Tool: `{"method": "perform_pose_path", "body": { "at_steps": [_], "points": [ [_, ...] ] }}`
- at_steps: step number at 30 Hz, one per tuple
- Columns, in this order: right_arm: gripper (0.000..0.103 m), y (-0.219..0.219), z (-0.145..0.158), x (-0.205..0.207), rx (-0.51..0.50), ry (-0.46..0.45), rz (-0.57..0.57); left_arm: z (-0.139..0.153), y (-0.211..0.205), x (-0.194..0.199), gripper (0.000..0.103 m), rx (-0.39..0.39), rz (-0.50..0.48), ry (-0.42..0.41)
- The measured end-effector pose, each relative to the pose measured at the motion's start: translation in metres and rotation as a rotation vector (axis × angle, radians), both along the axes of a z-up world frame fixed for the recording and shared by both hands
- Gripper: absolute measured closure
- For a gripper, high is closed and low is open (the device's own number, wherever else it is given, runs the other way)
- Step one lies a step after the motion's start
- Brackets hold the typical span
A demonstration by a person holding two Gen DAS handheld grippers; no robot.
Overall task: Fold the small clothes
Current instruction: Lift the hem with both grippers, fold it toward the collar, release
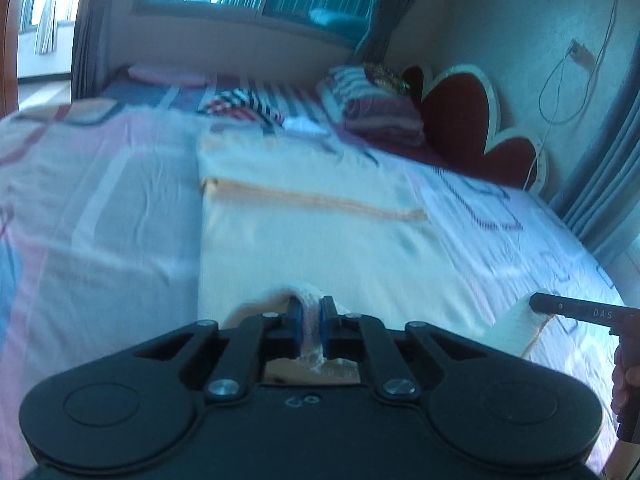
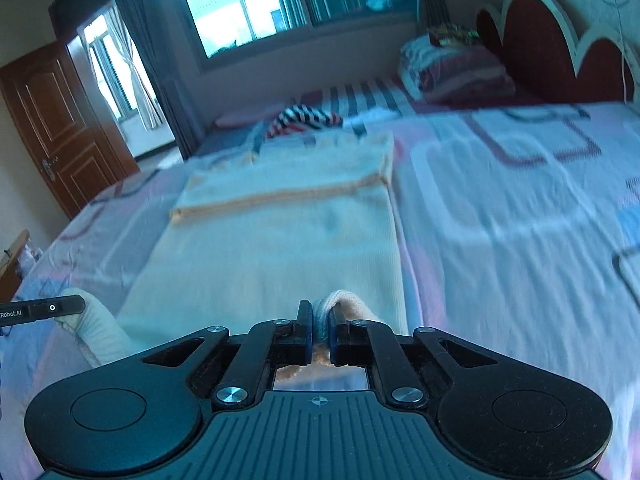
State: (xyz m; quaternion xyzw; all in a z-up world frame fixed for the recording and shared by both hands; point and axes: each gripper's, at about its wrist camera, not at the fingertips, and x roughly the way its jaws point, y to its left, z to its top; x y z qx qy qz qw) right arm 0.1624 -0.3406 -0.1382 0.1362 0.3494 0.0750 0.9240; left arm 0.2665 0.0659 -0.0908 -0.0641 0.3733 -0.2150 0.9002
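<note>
Pinched in the left gripper [image 1: 309,326] is one near corner of the cream garment [image 1: 304,236]; the right gripper [image 2: 319,332] clamps the other — both jaws nearly closed on cloth. It lies flat on the bed [image 2: 500,216], soft and light, likely to sag between grips — corners suit best.

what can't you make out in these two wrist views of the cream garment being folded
- Left wrist view: the near hem of the cream garment is hidden behind the left gripper.
- Right wrist view: the same hem is covered by the right gripper.
- Both views: motion blur smears the striped cloth beyond the garment; what it is stays unclear.
- Left wrist view: the hand is cut off by the right edge.
</note>
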Motion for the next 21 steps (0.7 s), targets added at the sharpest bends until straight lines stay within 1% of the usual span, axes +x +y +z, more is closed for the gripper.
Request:
{"method": "perform_pose_path", "body": {
  "at_steps": [4,9,15,17,21],
  "points": [
    [0.097,-0.004,0.016,0.053,-0.015,-0.063,0.0,0.005,-0.012,0.045,0.096,-0.014,0.045,-0.037],
    [0.098,-0.01,0.018,0.127,-0.024,-0.088,-0.006,-0.001,-0.023,0.111,0.096,-0.04,0.115,-0.041],
    [0.098,-0.024,-0.007,0.22,-0.016,-0.081,-0.04,-0.016,-0.036,0.185,0.096,-0.033,0.182,-0.039],
    [0.098,-0.03,-0.02,0.244,-0.007,-0.073,-0.056,-0.024,-0.038,0.205,0.096,-0.032,0.207,-0.038],
    [0.098,-0.04,-0.046,0.284,0.002,-0.047,-0.082,-0.044,-0.041,0.242,0.096,-0.021,0.233,0.003]
  ]
}}
